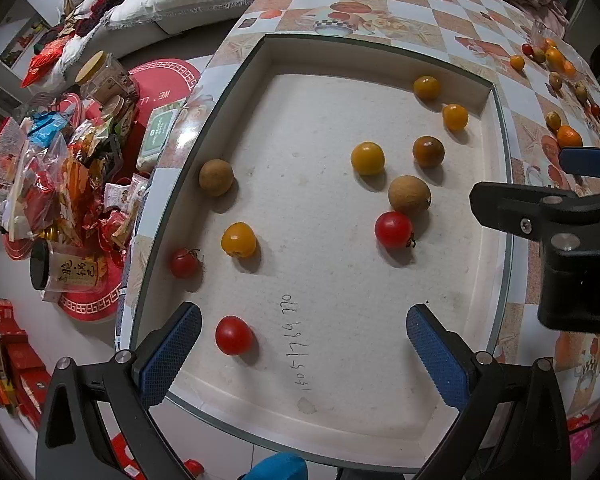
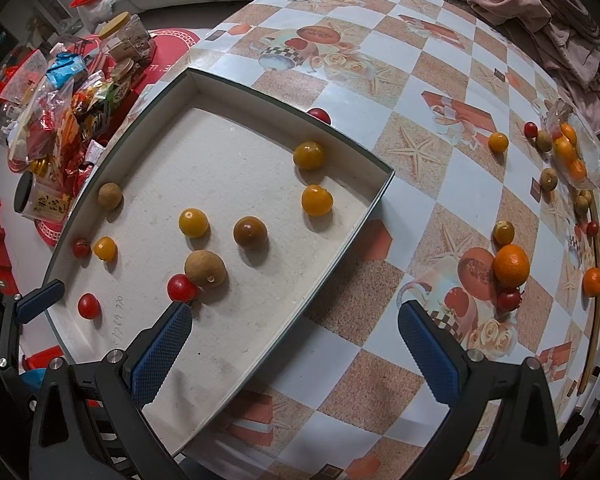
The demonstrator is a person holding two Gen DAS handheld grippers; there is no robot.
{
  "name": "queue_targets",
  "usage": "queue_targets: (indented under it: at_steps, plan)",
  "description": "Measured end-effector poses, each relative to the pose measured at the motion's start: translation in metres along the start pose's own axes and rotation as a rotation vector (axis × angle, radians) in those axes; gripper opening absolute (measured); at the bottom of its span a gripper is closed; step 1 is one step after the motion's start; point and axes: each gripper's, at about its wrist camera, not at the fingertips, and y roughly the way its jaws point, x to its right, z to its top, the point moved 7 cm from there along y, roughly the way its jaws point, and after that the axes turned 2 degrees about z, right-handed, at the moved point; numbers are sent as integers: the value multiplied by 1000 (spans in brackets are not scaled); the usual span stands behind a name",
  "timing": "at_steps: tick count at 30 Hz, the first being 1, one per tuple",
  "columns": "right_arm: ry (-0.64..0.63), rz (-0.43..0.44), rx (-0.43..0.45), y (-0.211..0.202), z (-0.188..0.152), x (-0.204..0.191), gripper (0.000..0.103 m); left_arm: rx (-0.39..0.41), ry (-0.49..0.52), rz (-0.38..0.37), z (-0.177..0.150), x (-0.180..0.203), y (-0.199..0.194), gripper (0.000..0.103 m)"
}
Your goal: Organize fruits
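A shallow white tray (image 1: 380, 412) (image 2: 260, 320) lies on the patterned table and holds several small fruits: red and yellow tomatoes and brown longans. My left gripper (image 1: 304, 356) is open and empty above the tray's near edge, with a red tomato (image 1: 233, 335) just inside its left finger. My right gripper (image 2: 296, 356) is open and empty, straddling the tray's right rim. A red tomato (image 2: 182, 288) and a longan (image 2: 205, 268) lie just beyond its left finger. More loose fruit lies on the table at the right, including an orange (image 2: 511, 265) and a red tomato (image 2: 509, 299).
A clear bag with oranges (image 2: 572, 152) sits at the table's far right. Pink cloth (image 2: 540, 12) is piled at the back. Off the table's left edge, snack bags and jars (image 1: 72, 168) crowd the floor. One red tomato (image 2: 319, 115) lies behind the tray's far wall.
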Motion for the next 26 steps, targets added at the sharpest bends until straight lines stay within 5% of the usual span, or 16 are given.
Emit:
queue_targets:
  at_steps: [26]
  plan:
    - [-6,-4,-3,3,-3,-6,103,4,-9,-38,1,-1,4,103]
